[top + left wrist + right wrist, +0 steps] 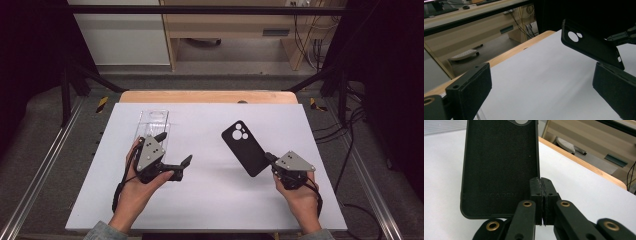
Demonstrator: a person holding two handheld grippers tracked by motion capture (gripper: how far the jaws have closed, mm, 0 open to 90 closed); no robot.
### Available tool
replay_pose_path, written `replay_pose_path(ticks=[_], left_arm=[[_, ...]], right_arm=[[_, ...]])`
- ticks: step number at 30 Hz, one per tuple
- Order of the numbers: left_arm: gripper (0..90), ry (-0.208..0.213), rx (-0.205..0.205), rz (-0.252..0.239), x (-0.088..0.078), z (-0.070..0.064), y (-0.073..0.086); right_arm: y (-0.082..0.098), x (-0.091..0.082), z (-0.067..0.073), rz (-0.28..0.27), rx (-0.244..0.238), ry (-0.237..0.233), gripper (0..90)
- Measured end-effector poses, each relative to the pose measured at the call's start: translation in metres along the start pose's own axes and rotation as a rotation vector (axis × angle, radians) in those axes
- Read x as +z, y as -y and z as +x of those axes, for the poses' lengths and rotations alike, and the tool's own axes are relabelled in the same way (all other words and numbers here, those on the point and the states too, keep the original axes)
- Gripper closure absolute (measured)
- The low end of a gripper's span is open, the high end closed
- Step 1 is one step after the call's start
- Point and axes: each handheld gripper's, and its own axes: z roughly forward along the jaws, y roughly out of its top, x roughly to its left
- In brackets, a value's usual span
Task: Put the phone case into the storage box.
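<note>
My right gripper point(270, 159) pinches the black phone case point(245, 147) by its near edge, lifted off the white table point(210, 195), right of centre. My left gripper point(175, 150) hovers wide open, empty, beside the clear case point(152, 122) far left. Next, probably steadying the black case.

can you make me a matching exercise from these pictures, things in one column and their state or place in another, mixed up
Things:
1. black phone case
2. clear phone case
3. left tool
4. right tool

States or places:
A. jaws spread wide, holding nothing
B. lying flat on the white table, far left
C. jaws pinched on a case edge
D. lifted off the table, held by one edge

Pairs: 1-D, 2-B, 3-A, 4-C
</note>
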Motion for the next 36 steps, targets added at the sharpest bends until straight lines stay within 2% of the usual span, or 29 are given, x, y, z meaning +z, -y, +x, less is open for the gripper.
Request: replay_pose_path(ticks=[7,12,22,36], left_arm=[[1.8,0.021,0.017,0.018,0.010,-0.003,-0.008],[2.1,0.037,-0.003,0.036,0.017,-0.002,-0.015],[2.6,0.058,-0.005,0.067,0.029,-0.001,-0.025],[2.5,0.094,0.019,0.092,0.048,-0.007,-0.036]], right_arm=[[0.000,0.000,-0.001,-0.002,-0.002,0.002,89.2],[0.000,0.000,-0.001,-0.004,-0.004,0.004,89.2],[0.000,0.000,0.000,-0.005,-0.017,0.008,89.2],[0.000,0.000,0.001,-0.012,-0.022,0.008,89.2]])
